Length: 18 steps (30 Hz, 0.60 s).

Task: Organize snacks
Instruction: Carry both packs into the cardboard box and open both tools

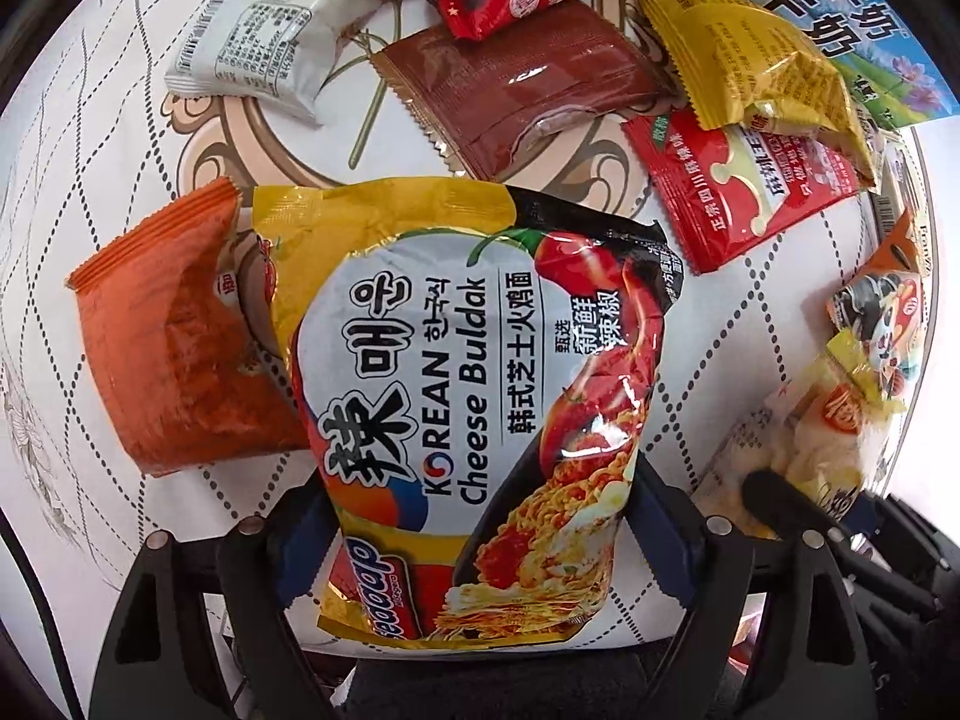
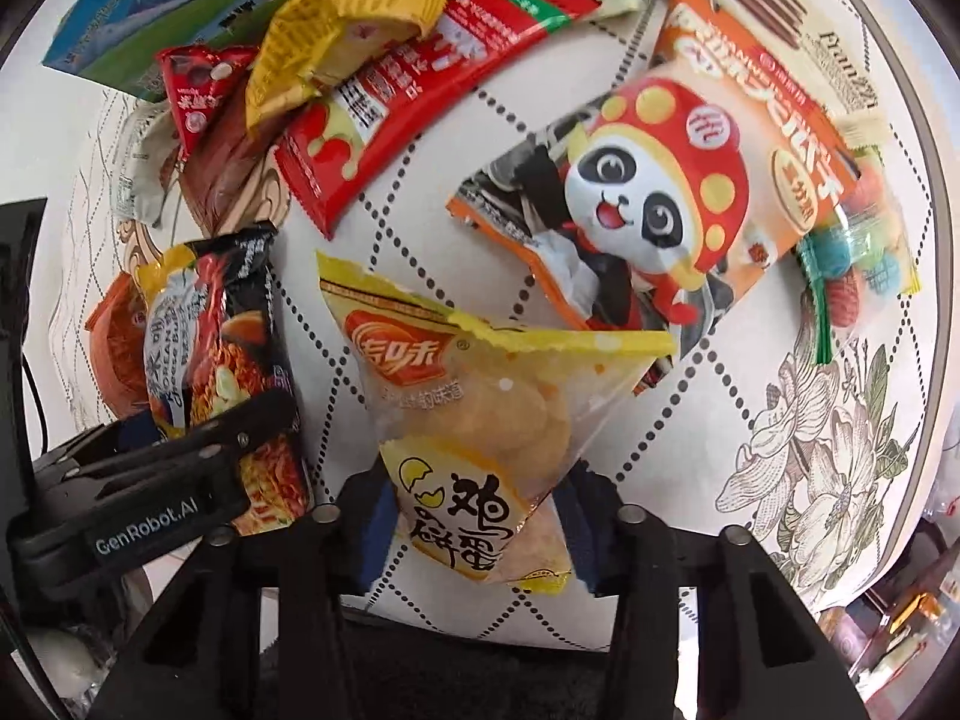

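Left gripper (image 1: pixel 480 516): I have it closed on the Cheese Buldak noodle packet (image 1: pixel 480 372), gripping the packet's lower end; the packet lies across the patterned surface (image 1: pixel 90 180), its far end overlapping an orange packet (image 1: pixel 174 348).

Right gripper (image 2: pixel 474 528): I have it clamped on the egg crisp bag (image 2: pixel 480 420), a yellow and clear bag held by its lower end, with its torn-looking top edge pointing away from me.

Both hands: from the right wrist view the left gripper sits just beside the right one, at the near edge of the surface.

Loose snacks: a heap lies at the far side, including a brown packet (image 1: pixel 522 90), a white packet (image 1: pixel 270 42), a long red packet (image 2: pixel 414 96), a yellow packet (image 2: pixel 342 24), and a milk carton (image 2: pixel 150 6). A panda bag (image 2: pixel 654 192) and a candy bag (image 2: pixel 858 252) lie to the right.

Step in hand, my judgement: carrying two packets at once toward wherever they get grouped; no bin or tray shows.

Doing it well: I would lift each packet clear before moving, since the noodle packet overlaps its neighbour and could drag it. I would keep a light squeeze, as crisps and noodles crush easily, and keep the two grippers apart.
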Available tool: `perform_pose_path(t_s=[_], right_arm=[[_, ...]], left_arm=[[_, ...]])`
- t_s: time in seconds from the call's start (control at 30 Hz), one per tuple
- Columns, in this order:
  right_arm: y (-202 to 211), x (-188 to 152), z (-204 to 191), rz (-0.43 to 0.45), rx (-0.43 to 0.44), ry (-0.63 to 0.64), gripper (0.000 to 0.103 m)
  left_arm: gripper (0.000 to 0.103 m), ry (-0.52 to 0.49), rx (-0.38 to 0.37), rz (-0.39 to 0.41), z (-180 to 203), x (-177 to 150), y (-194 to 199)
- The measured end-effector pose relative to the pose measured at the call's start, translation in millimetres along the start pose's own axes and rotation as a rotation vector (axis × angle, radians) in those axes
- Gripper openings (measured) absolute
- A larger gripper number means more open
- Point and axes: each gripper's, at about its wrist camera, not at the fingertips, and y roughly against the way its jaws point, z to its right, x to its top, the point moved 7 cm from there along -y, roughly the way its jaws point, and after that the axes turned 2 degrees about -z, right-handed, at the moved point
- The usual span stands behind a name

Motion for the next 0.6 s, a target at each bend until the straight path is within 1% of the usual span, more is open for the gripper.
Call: perform_pose_path(t_s=[0.03,0.1,0.17,0.23,0.33,0.4,0.5,0.6], right_arm=[[-7,3,-12,0.017,-0.003,0.012,0.042],[3,8,-13,0.028,-0.006,0.043,0.041],[15,13,-12,0.026,0.029,0.042,0.041],[29,18,-11,0.022,0.052,0.045,0.041],[51,24,-7,0.022,0.114,0.043,0.041],[71,30,-2,0.037,0.147,0.051,0.041],[116,50,5,0.097,0.167,0.078,0.041],[167,78,9,0.162,0.194,0.097,0.041]], left_arm=[[0.086,-0.005,-0.001,0.004,0,3,4],[0.086,-0.022,-0.006,0.012,5,15,15],[0.086,-0.037,-0.024,0.026,5,17,25],[0.086,-0.047,-0.058,0.039,9,25,38],[0.086,-0.056,-0.118,0.073,16,32,66],[0.086,-0.061,-0.158,0.111,22,40,92],[0.086,-0.083,-0.212,0.185,34,60,137],[0.086,-0.097,-0.292,0.230,47,95,181]])
